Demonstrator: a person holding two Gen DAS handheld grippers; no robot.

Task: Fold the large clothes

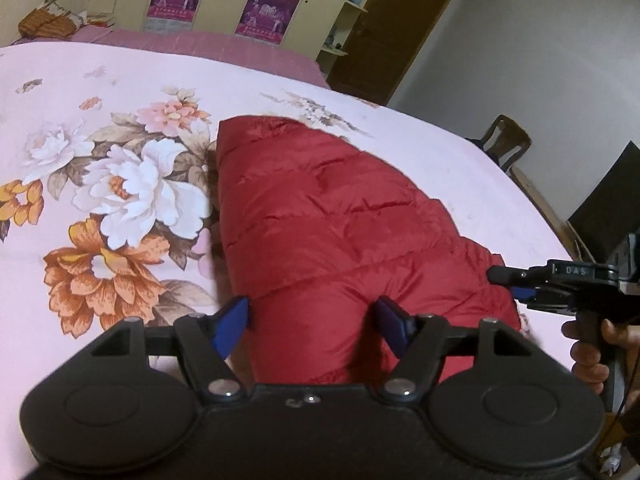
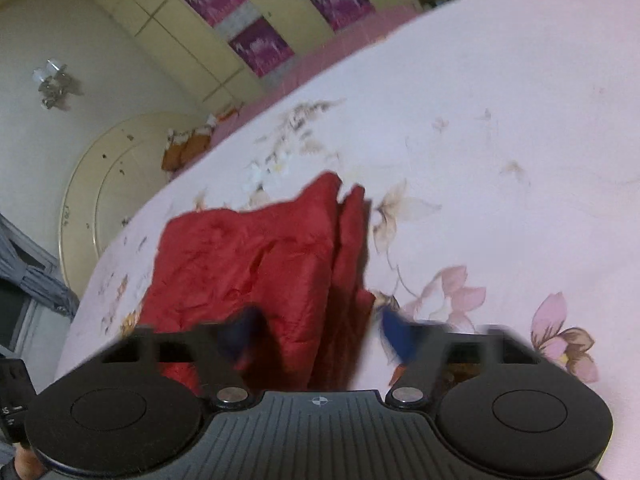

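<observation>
One red jacket, two open-jawed grippers

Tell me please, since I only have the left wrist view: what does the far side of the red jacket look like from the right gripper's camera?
Observer: The red jacket shows stacked folded layers along its right edge, lying on the floral bedspread.
Operator: Is the right gripper holding it?
Observer: No, the right gripper is open, fingers astride that layered edge.
Operator: Anything behind the bed on that side?
Observer: A rounded cream headboard, and a wall lamp above it.
</observation>
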